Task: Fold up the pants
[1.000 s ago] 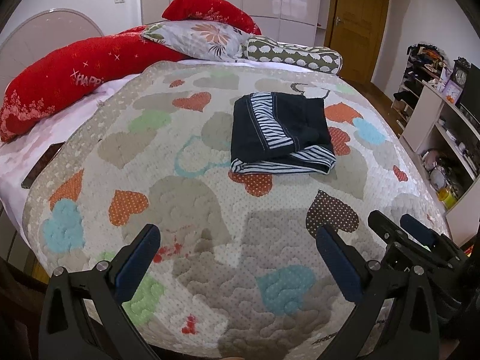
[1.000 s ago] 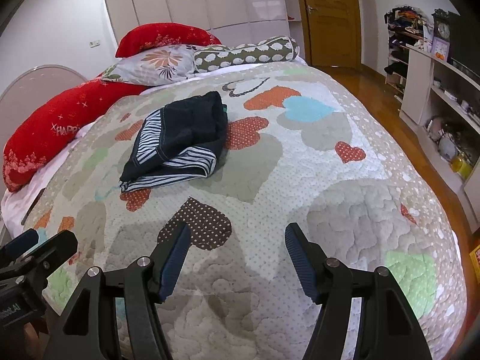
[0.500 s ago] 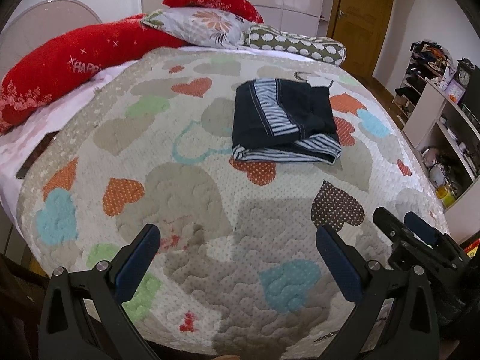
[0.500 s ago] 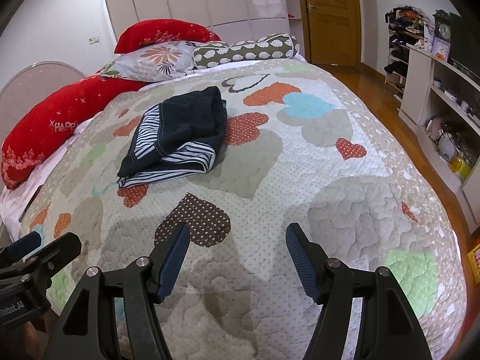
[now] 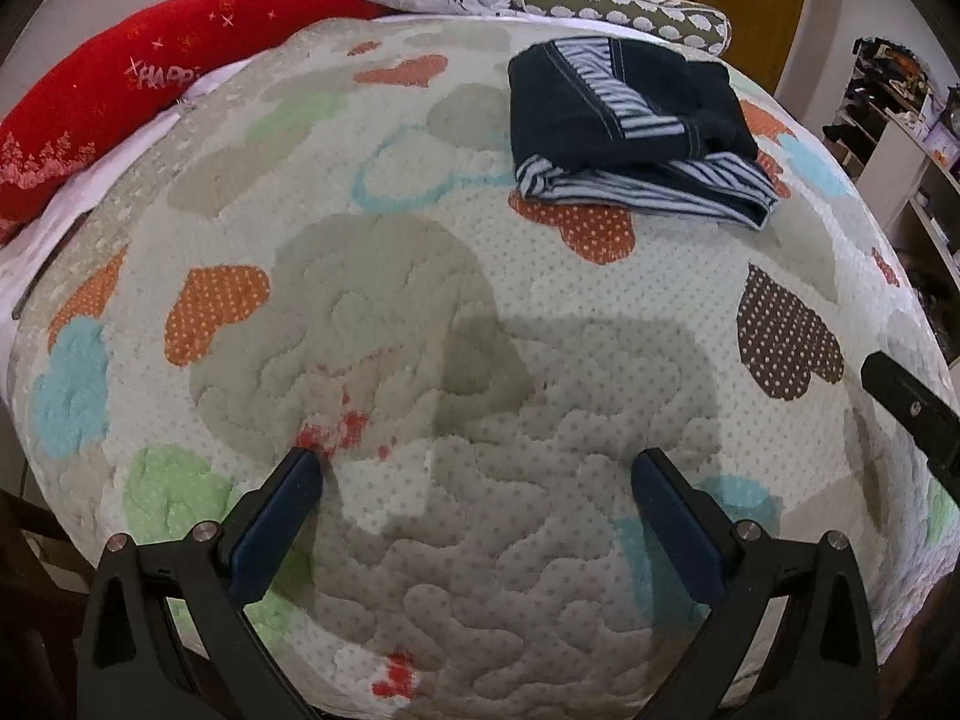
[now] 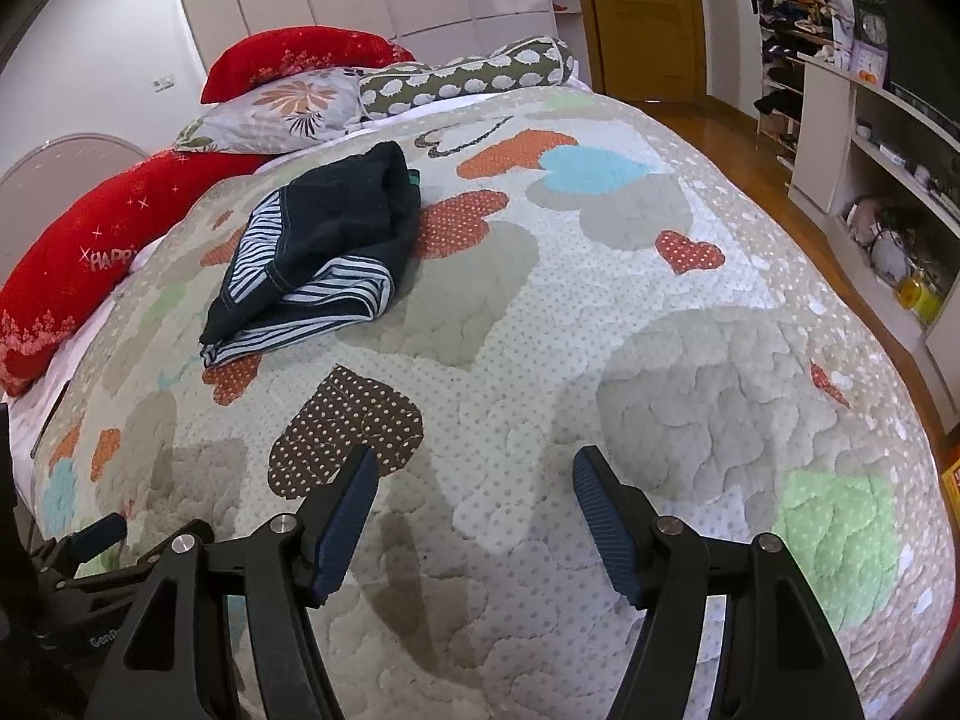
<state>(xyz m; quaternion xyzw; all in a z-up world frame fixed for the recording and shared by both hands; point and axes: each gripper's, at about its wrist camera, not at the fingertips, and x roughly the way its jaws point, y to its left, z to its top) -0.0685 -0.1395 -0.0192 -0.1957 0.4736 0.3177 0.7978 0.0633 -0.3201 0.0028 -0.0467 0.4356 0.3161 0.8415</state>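
Since the pants (image 5: 630, 132) are already sitting in a compact bundle up the bed, well away from both tools, I'd guess the folding is basically done, or there's one last tidy-up left. The left tool (image 5: 474, 468) and right tool (image 6: 474, 468) both hang over the near end of the quilt (image 6: 600, 300) with fingers spread wide, gripping nothing.

What could go wrong: the bundle isn't very crisp. The top layer sits skewed over the striped edge underneath, so a pinch on one corner would probably drag that layer off and undo the fold. The quilt is puffy and stitched in lumpy curls, so a low finger could snag it and pull it along too.

Fabric looks like soft dark navy knit with blue-and-white striped panels and pale topstitching, floppy rather than stiff. The quilt is dotted cream with heart patches; red pillows (image 6: 90, 252) sit at the head.
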